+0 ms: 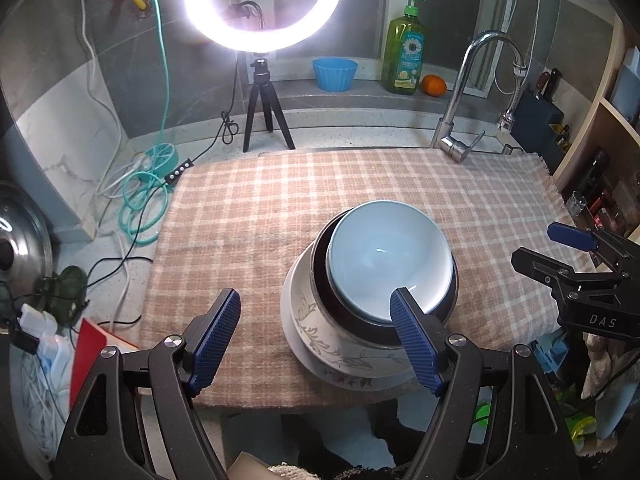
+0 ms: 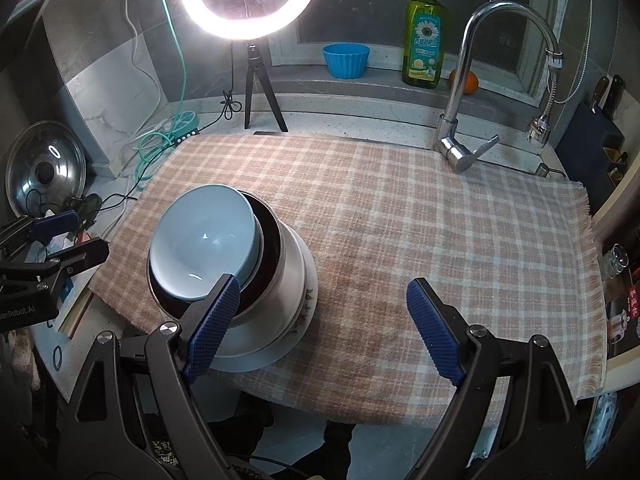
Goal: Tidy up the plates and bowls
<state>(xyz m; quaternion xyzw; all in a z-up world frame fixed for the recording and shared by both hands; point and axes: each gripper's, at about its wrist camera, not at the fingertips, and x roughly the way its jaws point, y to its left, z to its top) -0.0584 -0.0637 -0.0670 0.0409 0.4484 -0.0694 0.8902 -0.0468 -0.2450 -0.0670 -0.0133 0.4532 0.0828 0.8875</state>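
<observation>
Stack, lower centre of frame: pale blue bowl nested in dark-lined bowl on floral plate, on checked cloth; left gripper and right gripper jaws stood wide, empty

Plate mostly hidden under the stacked bowls. Dark bowl shows rim only, blue bowl filling it. Orange partly behind faucet. Pot lid cut off at the frame's edge.

A home kitchen: a chrome faucet rises behind the cloth-covered surface, with a dish-soap bottle on the window ledge, a pot lid and a knife block nearby.
</observation>
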